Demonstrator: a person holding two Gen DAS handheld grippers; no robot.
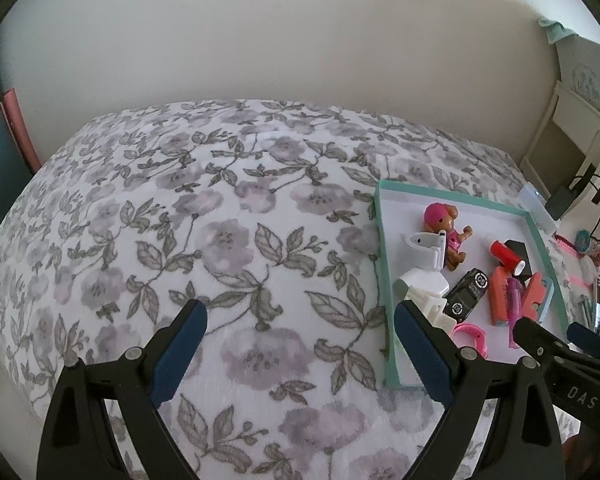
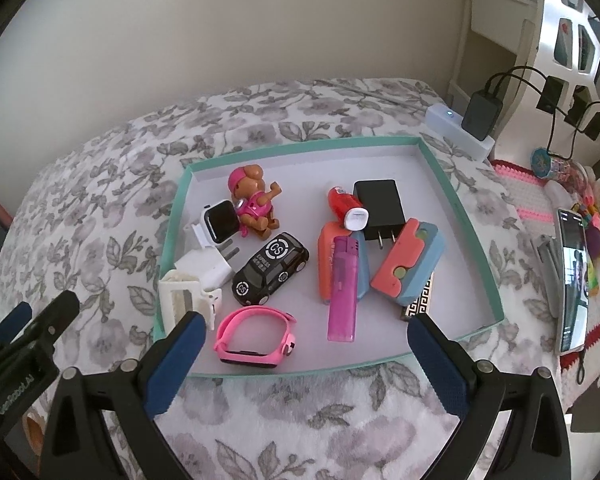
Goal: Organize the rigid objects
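Left wrist view: left gripper (image 1: pixel 300 320) jaws spread wide, empty, over bare bedspread (image 1: pixel 220 220); tray (image 1: pixel 382 240) sits right of them.
Right wrist view: right gripper (image 2: pixel 304 336) jaws released, pink watch (image 2: pixel 254 338) between them, likely next pick.

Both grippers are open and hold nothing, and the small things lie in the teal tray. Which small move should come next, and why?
Probably ease the right gripper forward and down over the pink watch. It lies flat and alone at the near edge of the teal tray, right ahead of the open jaws, so nothing blocks the grasp. The left gripper is over bare blanket beside the tray.
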